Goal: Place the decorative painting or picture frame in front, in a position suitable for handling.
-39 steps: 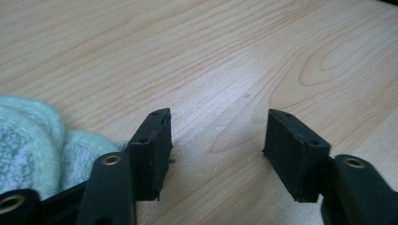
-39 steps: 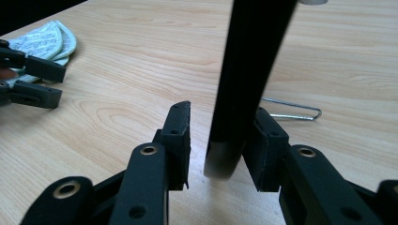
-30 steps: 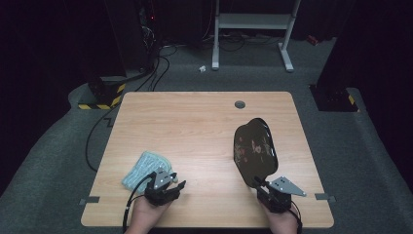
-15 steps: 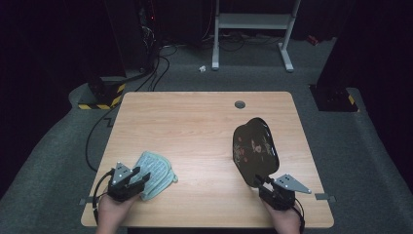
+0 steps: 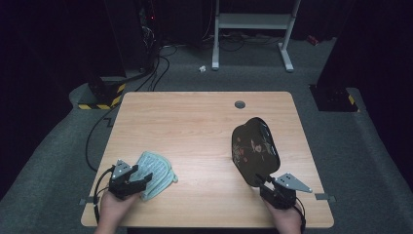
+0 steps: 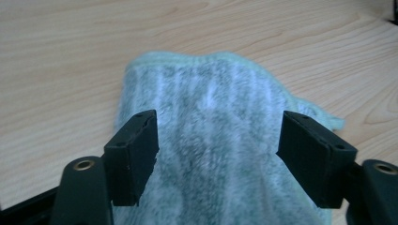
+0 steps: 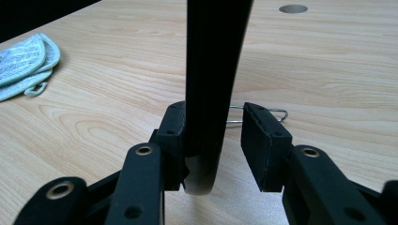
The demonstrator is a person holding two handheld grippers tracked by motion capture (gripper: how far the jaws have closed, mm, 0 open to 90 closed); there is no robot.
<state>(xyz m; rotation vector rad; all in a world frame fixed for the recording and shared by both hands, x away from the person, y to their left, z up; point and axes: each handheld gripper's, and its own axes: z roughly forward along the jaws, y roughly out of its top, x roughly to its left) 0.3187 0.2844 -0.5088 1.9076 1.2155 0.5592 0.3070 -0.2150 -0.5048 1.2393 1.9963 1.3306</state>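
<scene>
My left gripper point(image 6: 218, 154) has just opened wide over the soft, limp cloth point(image 6: 211, 136) beneath it; pinch a folded edge. Right gripper point(image 7: 211, 140) stands loosely around the stiff, slippery tray point(image 5: 254, 150), upright between its jaws.

Cloth point(image 5: 155, 168) on table point(image 5: 195, 126) near-left, upright tray point(image 5: 254, 150) near-right w/ wire stand point(image 7: 277, 112) behind it, cable hole point(image 5: 239, 104) far centre.
</scene>
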